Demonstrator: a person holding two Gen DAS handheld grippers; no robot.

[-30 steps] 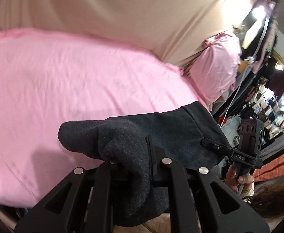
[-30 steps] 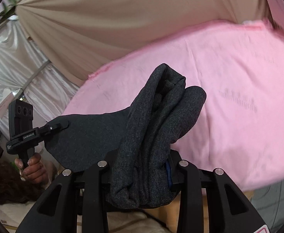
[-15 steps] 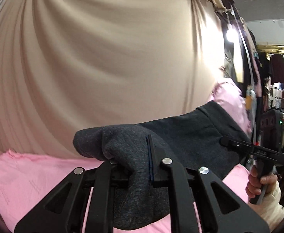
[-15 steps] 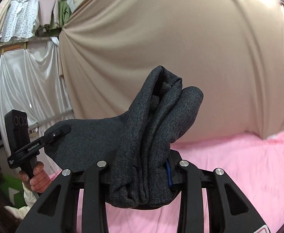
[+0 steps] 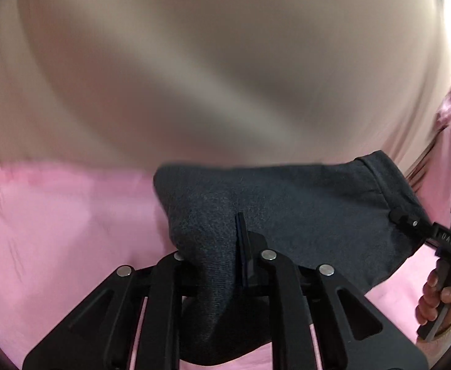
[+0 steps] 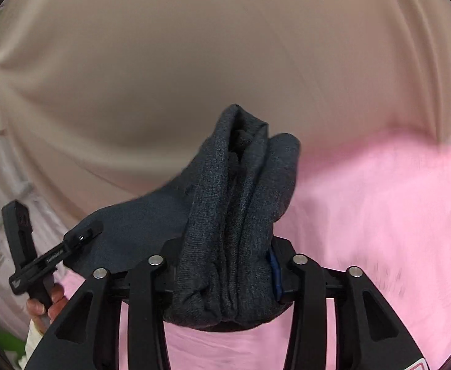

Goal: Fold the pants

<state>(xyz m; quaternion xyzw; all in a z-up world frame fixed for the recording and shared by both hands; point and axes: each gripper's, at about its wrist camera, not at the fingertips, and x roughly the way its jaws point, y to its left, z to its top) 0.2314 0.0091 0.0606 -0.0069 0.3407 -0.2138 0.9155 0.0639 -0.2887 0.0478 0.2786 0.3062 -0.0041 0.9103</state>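
Dark grey pants (image 5: 302, 215) hang up in the air, stretched between the two grippers, above a pink sheet (image 5: 56, 231) that covers the flat place below. The left gripper (image 5: 222, 265) is squeezed tight on a thick bunch of the knit cloth, and the right gripper (image 6: 225, 274) is squeezed tight on another fat, rolled-up bunch (image 6: 241, 200). In each view you can also see the other gripper pinching the far edge of the pants. Behind it all hangs a big tan curtain (image 6: 194, 61), and it looks smeared, so I think the hands are moving fast. Here is what could go wrong. The bunches are lumpy, so if the pants come down like this they may land in a wrinkly heap, not flat. If one hand goes faster than the other, the fold could come out crooked. If a gripper lets go too soon, the soft cloth could slip out and flop down.
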